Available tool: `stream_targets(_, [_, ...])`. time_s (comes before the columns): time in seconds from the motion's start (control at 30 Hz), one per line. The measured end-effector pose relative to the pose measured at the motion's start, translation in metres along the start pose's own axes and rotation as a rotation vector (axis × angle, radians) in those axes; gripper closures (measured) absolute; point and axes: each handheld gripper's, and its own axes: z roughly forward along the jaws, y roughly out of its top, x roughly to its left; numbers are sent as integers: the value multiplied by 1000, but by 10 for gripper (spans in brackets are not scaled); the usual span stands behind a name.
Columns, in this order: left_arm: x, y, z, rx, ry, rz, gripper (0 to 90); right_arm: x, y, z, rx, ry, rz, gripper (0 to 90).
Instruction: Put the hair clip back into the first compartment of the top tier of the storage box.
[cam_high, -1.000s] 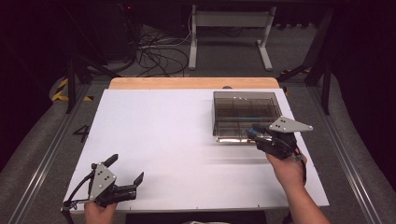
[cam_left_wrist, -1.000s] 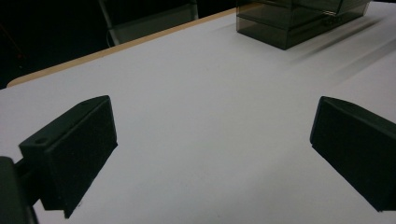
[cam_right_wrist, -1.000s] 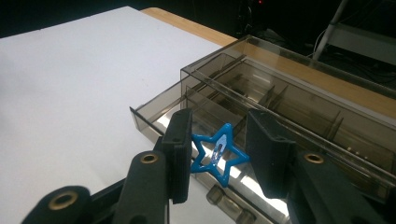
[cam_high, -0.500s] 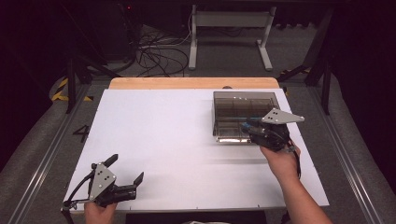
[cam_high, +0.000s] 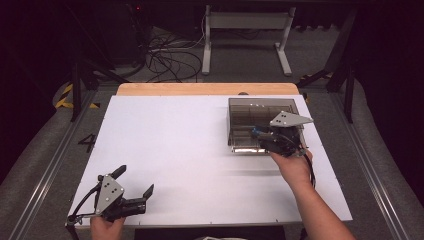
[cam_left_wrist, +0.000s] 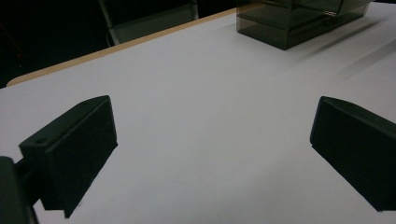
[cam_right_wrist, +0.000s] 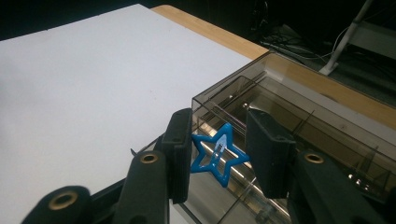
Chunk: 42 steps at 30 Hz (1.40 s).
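Blue star clip pinched in my right gripper over organizer box near rim; bare table at 9 o'clock; left gripper gaped empty.

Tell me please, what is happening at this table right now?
A person works at a white table with tongs in each hand. The right tongs are shut on a small blue star clip and hold it at the near edge of a smoky clear plastic box with compartments. The left tongs are open and hold nothing, near the table's front corner.

Left gripper low, jaws wide apart, right gripper raised, jaws clamped, forearm extended
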Motion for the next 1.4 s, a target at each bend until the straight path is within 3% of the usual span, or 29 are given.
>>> stream_targets(0.73, [0,0,0,1,1,0,15,5,-2,27,39,12,8,624])
stream_targets(1.0, [0,0,0,0,1,4,15,5,-8,33,17,39,64,623])
stream_targets(1.4, [-1,0,-1,0,2,4,15,7,-12,38,40,34,55,623])
